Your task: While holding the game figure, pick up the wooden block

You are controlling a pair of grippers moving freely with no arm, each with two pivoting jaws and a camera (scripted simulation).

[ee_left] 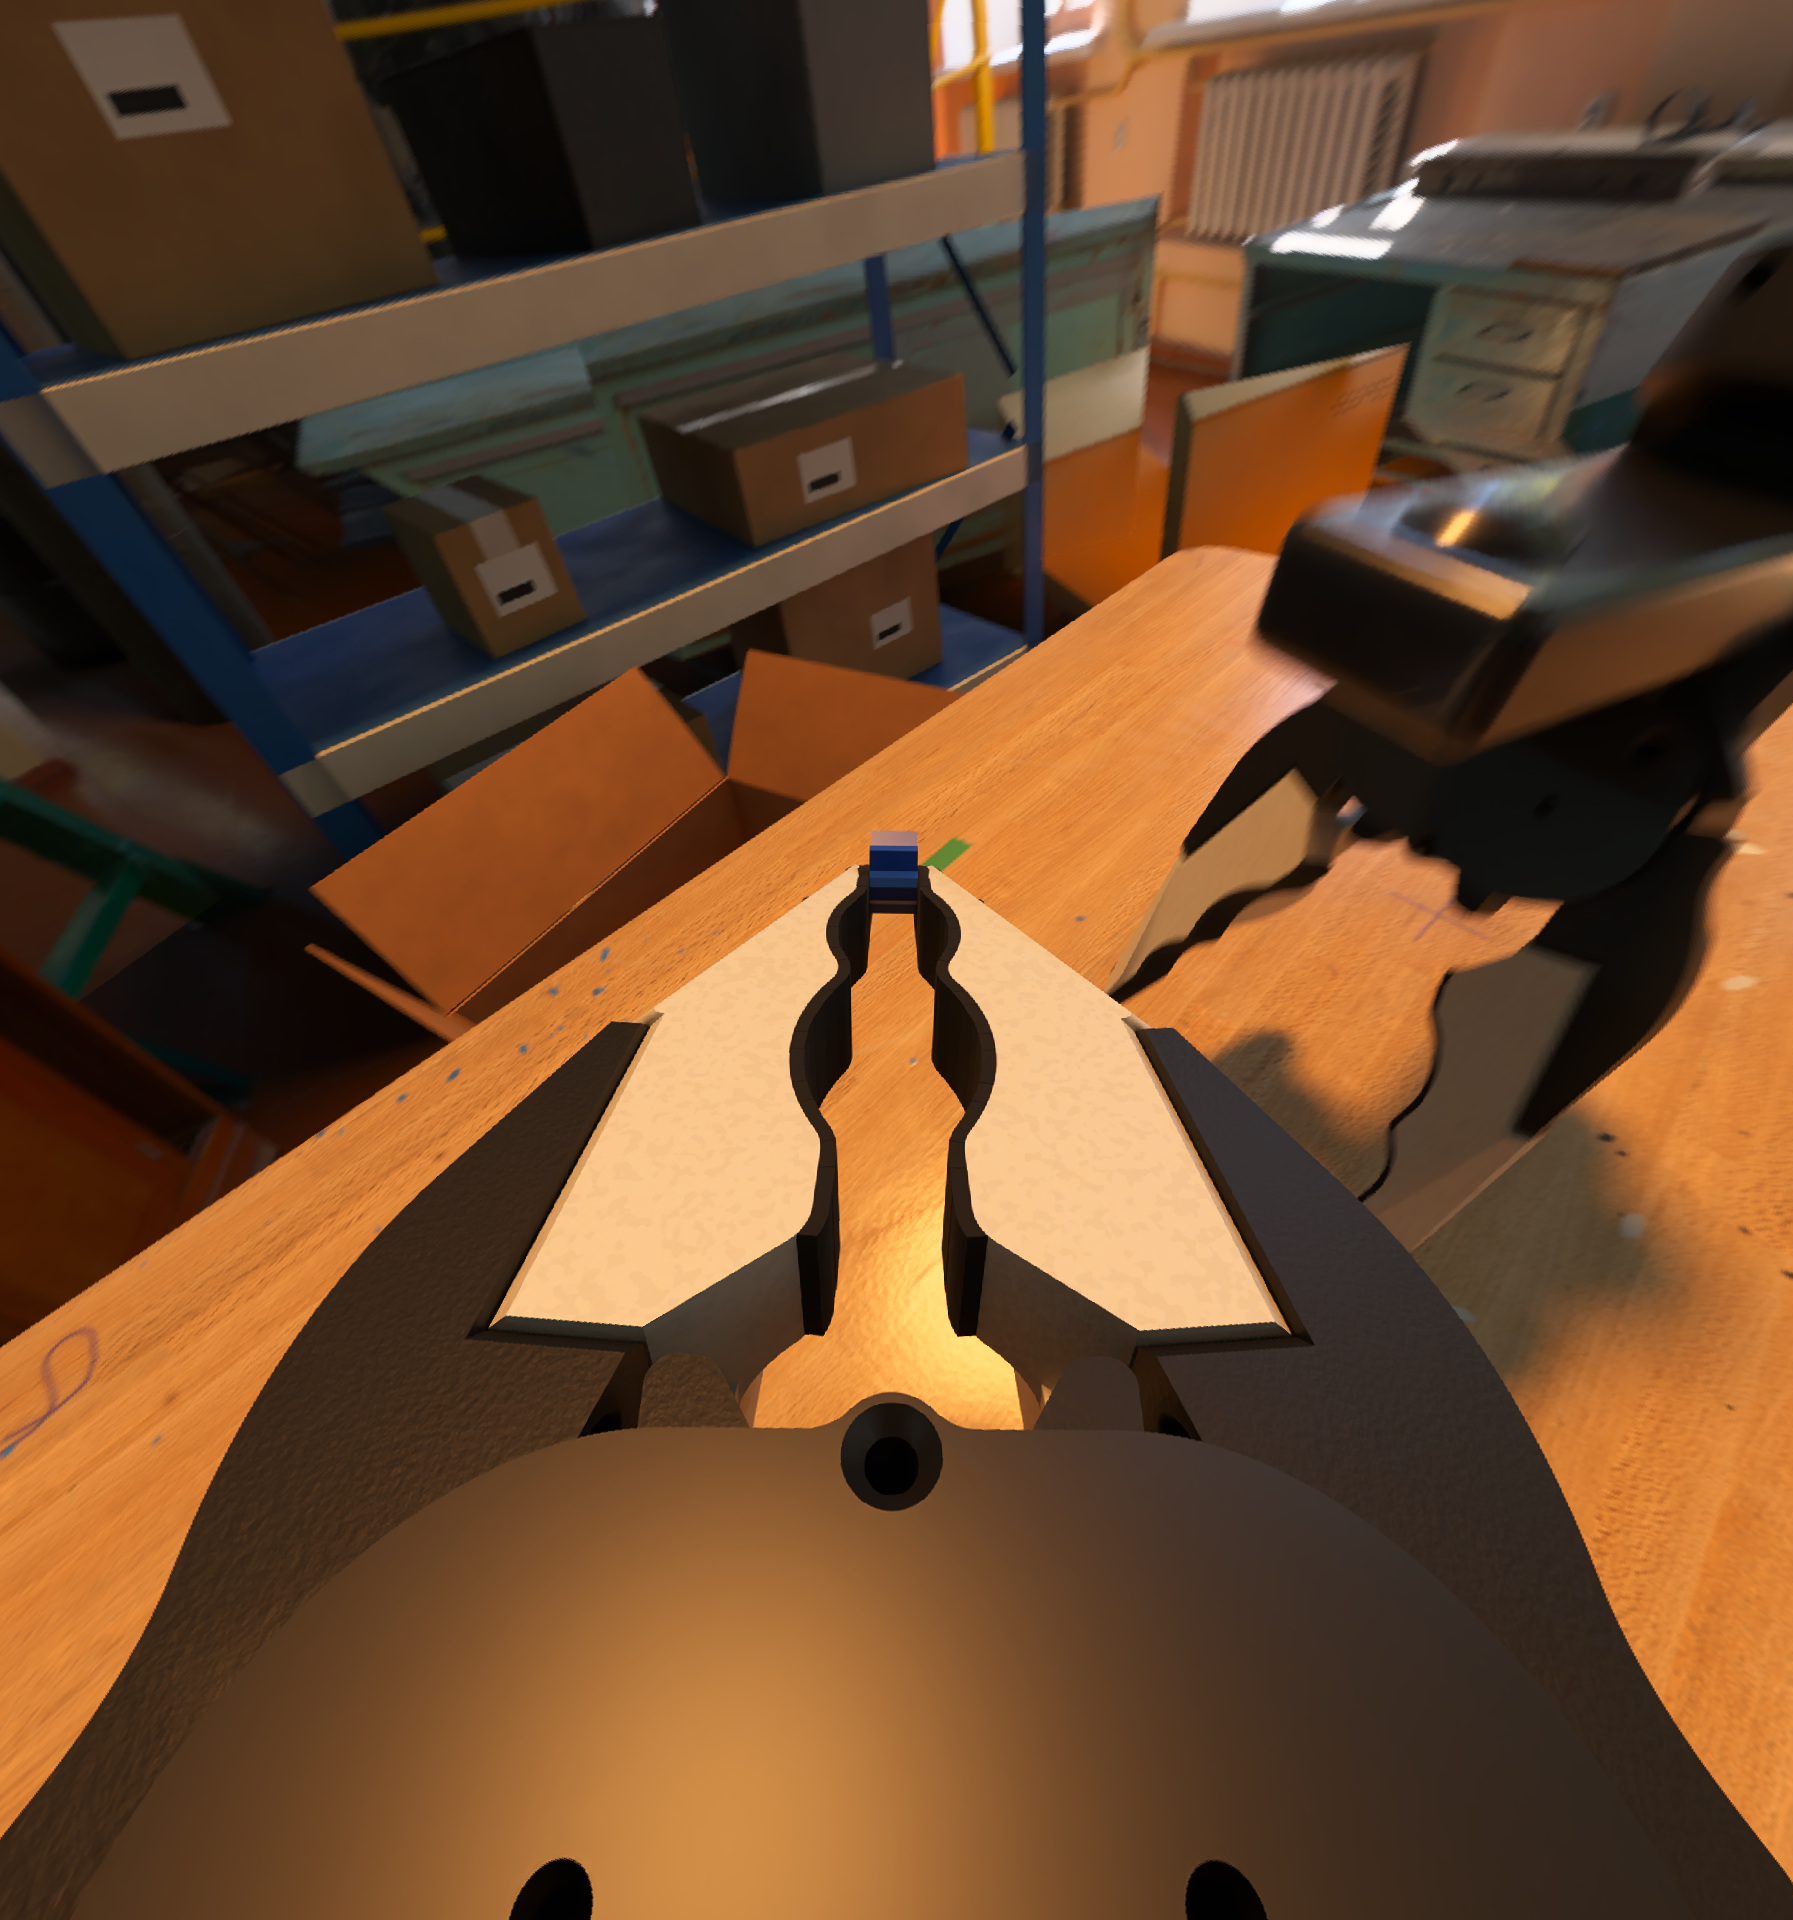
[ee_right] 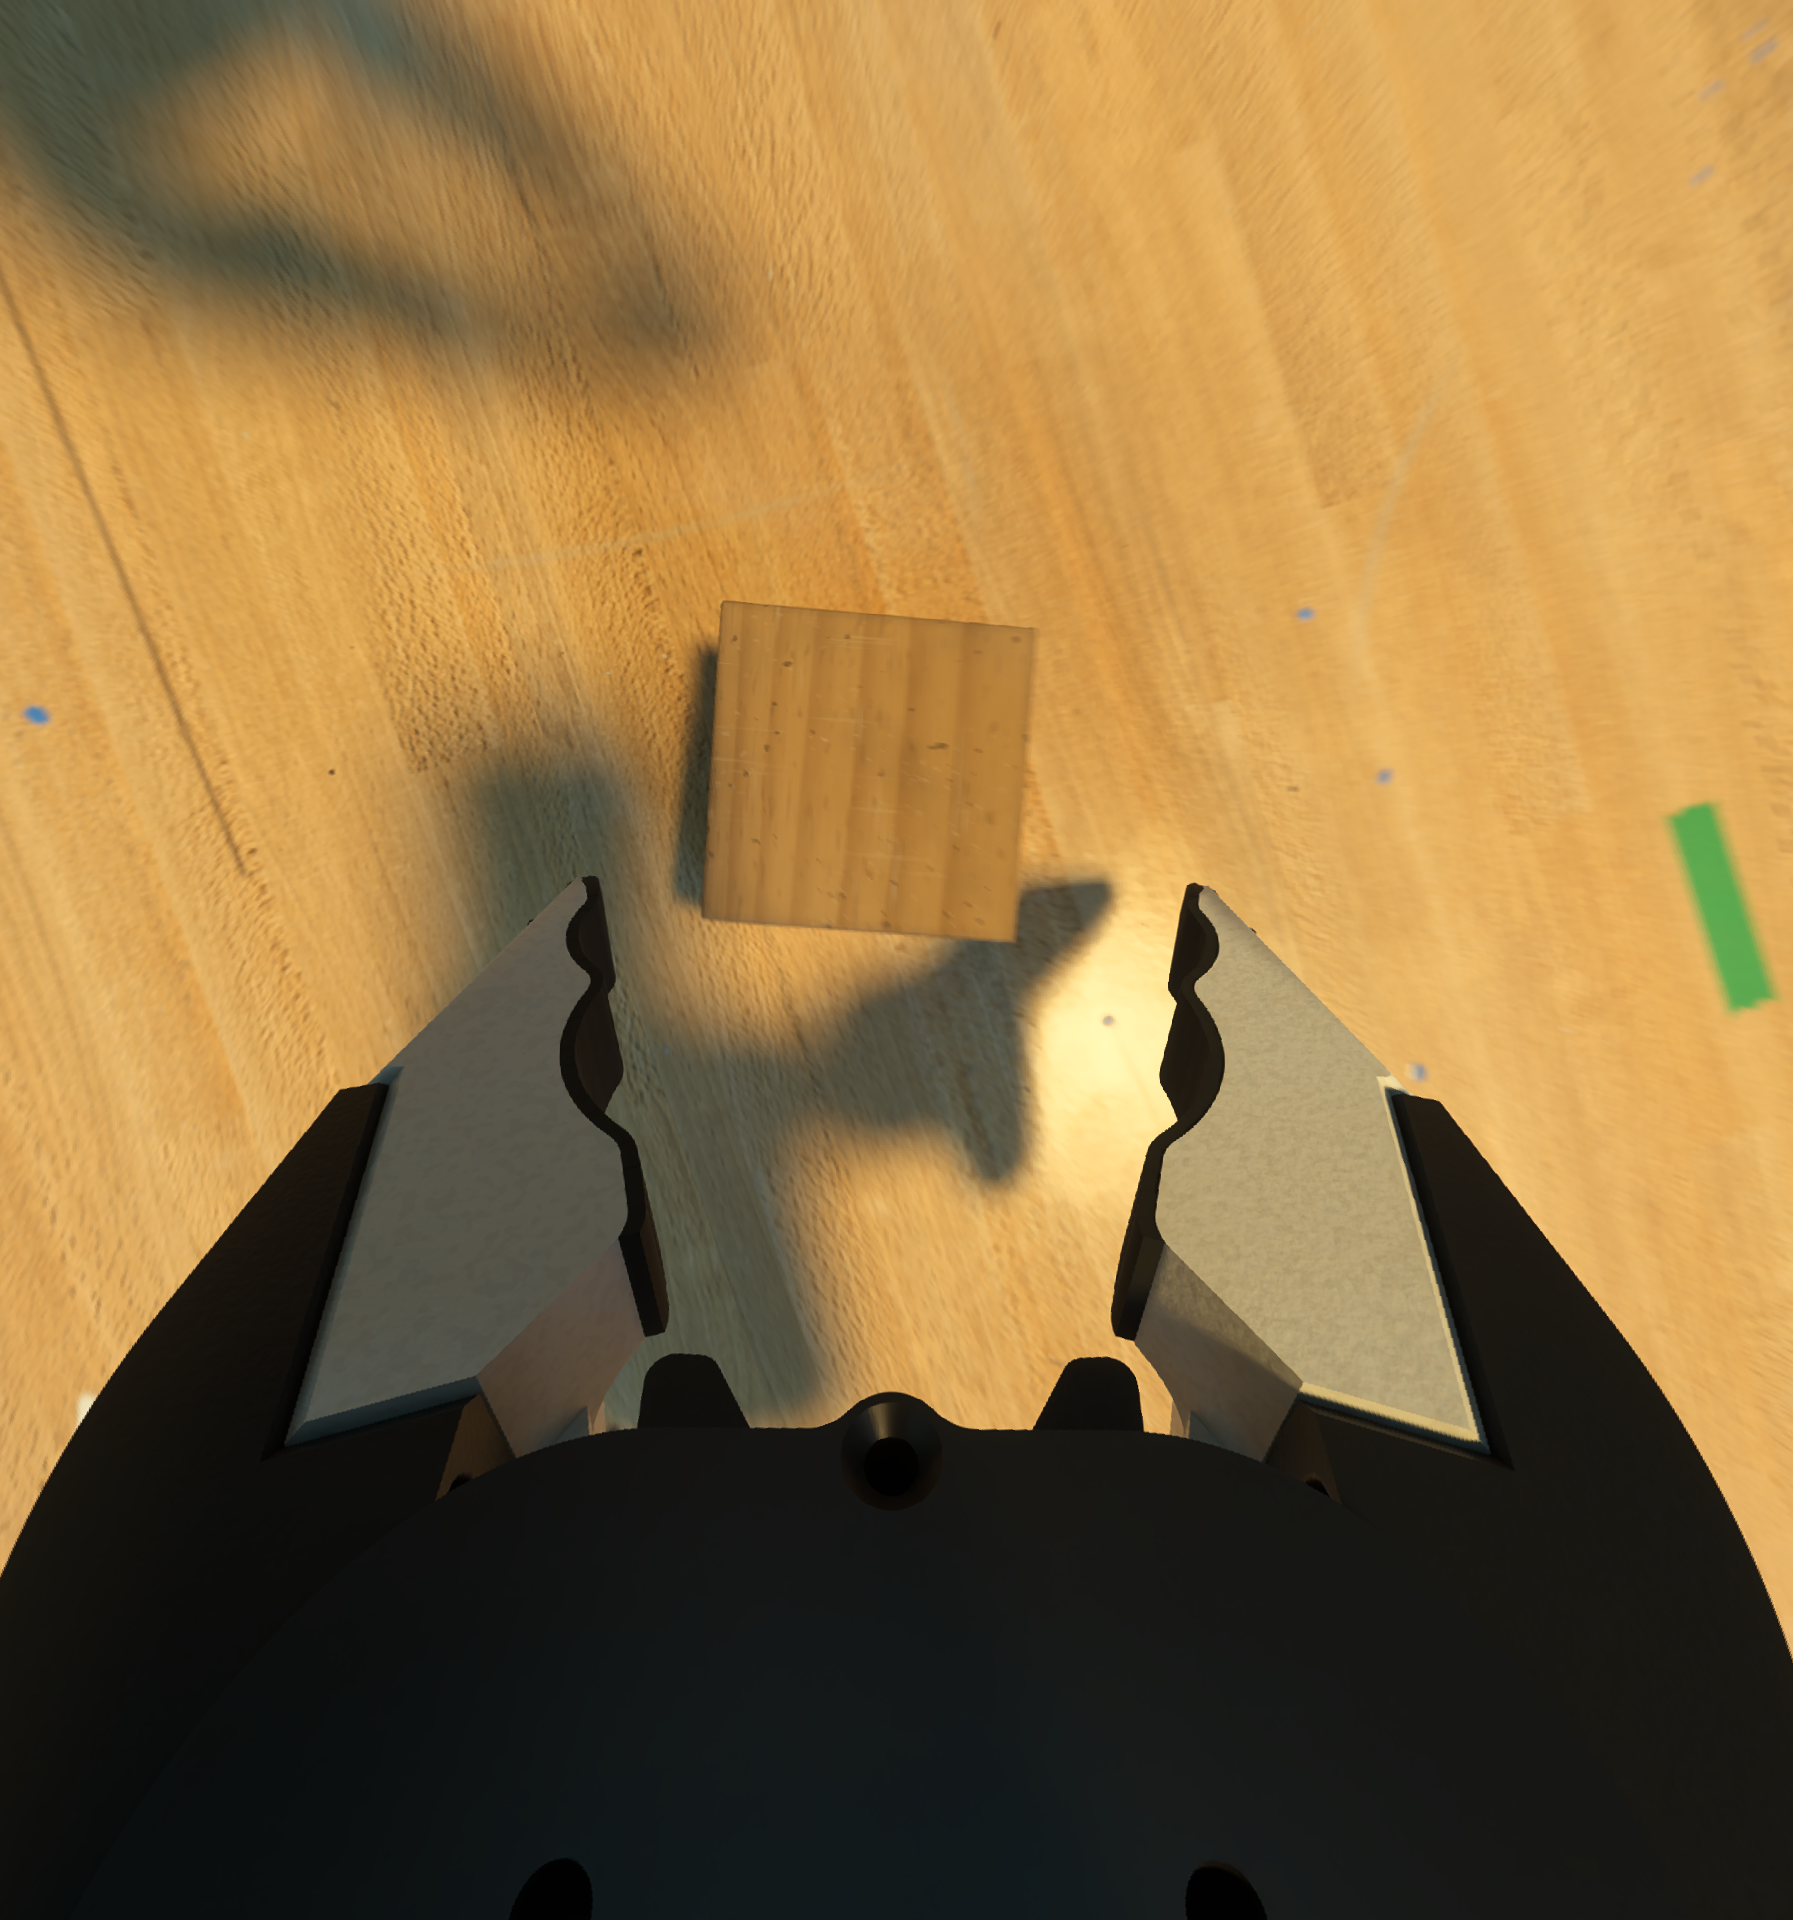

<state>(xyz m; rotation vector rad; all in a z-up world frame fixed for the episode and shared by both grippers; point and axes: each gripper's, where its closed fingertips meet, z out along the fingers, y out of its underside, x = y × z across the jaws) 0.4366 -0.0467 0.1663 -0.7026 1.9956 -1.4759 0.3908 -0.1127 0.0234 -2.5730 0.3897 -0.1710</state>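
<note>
In the left wrist view my left gripper (ee_left: pixel 893 896) is shut on a small blue game figure (ee_left: pixel 893 871) with a pale top, pinched at the fingertips above the wooden table (ee_left: pixel 663 1101). The right gripper (ee_left: pixel 1328 1039) shows at the right of that view, blurred, pointing down at the table. In the right wrist view my right gripper (ee_right: pixel 890 885) is open and empty, looking straight down. The square wooden block (ee_right: pixel 868 771) lies flat on the table (ee_right: pixel 1391 520) just past the fingertips, centred between them and apart from both.
A green tape strip (ee_right: pixel 1721 906) lies on the table right of the block, and also shows behind the figure (ee_left: pixel 946 854). Beyond the table's left edge stand an open cardboard box (ee_left: pixel 601 842) and blue shelves (ee_left: pixel 518 343) with boxes.
</note>
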